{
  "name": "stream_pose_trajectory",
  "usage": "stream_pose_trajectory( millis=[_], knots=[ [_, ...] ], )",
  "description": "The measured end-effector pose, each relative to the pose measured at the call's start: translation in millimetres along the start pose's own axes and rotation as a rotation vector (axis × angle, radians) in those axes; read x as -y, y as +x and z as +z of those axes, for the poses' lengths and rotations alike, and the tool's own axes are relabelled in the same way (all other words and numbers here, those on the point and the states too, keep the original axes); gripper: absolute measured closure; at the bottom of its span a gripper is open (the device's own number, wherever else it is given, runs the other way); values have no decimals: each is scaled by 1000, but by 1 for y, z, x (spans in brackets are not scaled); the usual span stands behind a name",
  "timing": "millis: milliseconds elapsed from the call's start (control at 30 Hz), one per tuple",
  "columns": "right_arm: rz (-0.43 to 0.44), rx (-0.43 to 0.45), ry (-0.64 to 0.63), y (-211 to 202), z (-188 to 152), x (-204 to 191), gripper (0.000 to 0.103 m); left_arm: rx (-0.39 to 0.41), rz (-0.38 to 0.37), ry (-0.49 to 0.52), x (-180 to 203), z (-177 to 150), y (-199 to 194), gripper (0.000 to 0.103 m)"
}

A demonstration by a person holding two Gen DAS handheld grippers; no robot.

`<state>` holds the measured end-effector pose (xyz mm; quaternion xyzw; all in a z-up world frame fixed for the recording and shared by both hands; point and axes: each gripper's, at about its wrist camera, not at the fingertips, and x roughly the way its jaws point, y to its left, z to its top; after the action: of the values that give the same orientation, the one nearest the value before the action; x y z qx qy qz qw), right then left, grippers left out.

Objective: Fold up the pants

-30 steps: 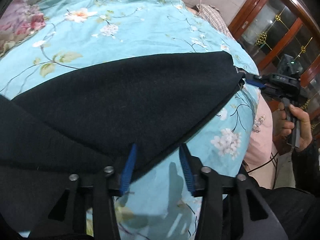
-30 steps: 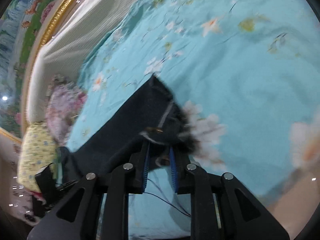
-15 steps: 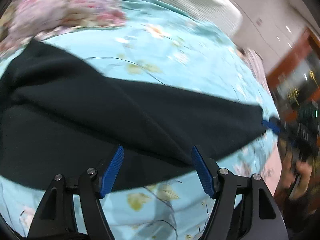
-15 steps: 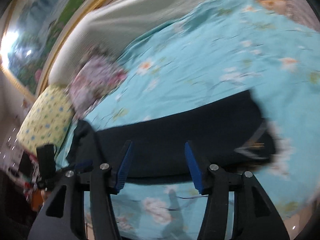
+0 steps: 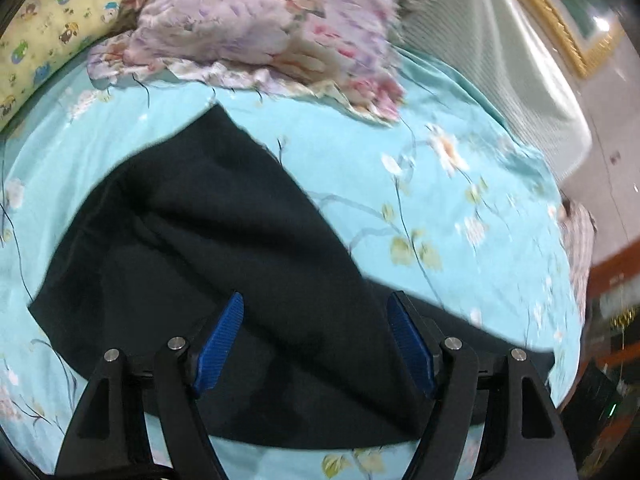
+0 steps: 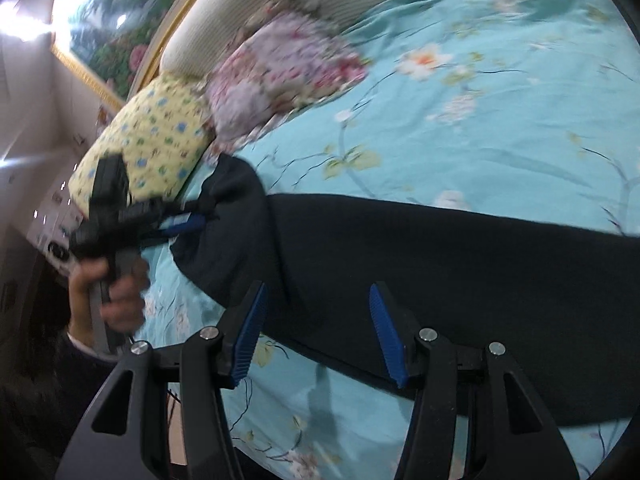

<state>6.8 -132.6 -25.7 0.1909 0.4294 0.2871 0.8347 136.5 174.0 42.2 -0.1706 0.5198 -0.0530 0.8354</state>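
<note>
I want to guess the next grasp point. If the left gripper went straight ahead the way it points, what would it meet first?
Most likely the dark pants: the open left gripper looks straight at that cloth, which fills the space between its fingers. Depth is unclear.

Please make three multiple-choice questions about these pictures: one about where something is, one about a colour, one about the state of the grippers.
1. Where do the pants lie?
A. on the bedsheet
B. on the yellow pillow
C. on the floor

2. What colour is the bedsheet?
A. white
B. light blue with flowers
C. plain red

3. How do the jaws of the right gripper stand?
A. shut on the pants
B. shut on nothing
C. open

Key:
1 A, the dark cloth is spread on the sheet.
2 B, turquoise with a flower print.
3 C, the blue pads stand wide apart.
</note>
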Motion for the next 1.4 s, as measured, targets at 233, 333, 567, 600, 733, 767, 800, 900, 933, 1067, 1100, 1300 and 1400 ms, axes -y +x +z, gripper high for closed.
stream_pose_trajectory(
  millis=[233, 333, 567, 600, 733, 767, 800, 900, 933, 1067, 1100, 1300, 1400],
  knots=[
    [55, -108, -112, 54, 18, -26, 48, -128, 254, 103, 30, 64, 41, 28],
    [75, -151, -134, 76, 22, -30, 48, -220, 382, 187, 42, 77, 73, 31],
    [93, -210, -189, 111, 25, -41, 48, -305, 445, 259, 40, 69, 104, 65],
    [91, -209, -193, 114, 26, -41, 48, -298, 433, 257, 37, 66, 103, 71],
    [112, -183, -213, 118, 26, -44, 61, -224, 353, 238, 23, 53, 84, 94],
    [122, -174, -221, 117, 25, -45, 79, -199, 333, 227, 19, 49, 76, 95],
    [133, -168, -220, 115, 25, -45, 88, -172, 312, 219, 14, 45, 65, 96],
    [173, -135, -233, 104, 24, -49, 95, -67, 249, 186, -2, 26, 28, 97],
    [177, -131, -237, 101, 24, -51, 96, -34, 221, 162, -9, 18, 16, 97],
    [204, -125, -281, 91, 19, -64, 96, 97, 110, 30, -38, -17, -30, 97],
    [205, -126, -292, 91, 18, -67, 96, 117, 95, -2, -44, -25, -34, 97],
    [163, -161, -399, 96, 0, -85, 96, 167, -16, -160, -90, -67, -49, 97],
    [140, -186, -393, 104, -3, -84, 96, 180, -46, -197, -104, -77, -45, 97]
  ],
)
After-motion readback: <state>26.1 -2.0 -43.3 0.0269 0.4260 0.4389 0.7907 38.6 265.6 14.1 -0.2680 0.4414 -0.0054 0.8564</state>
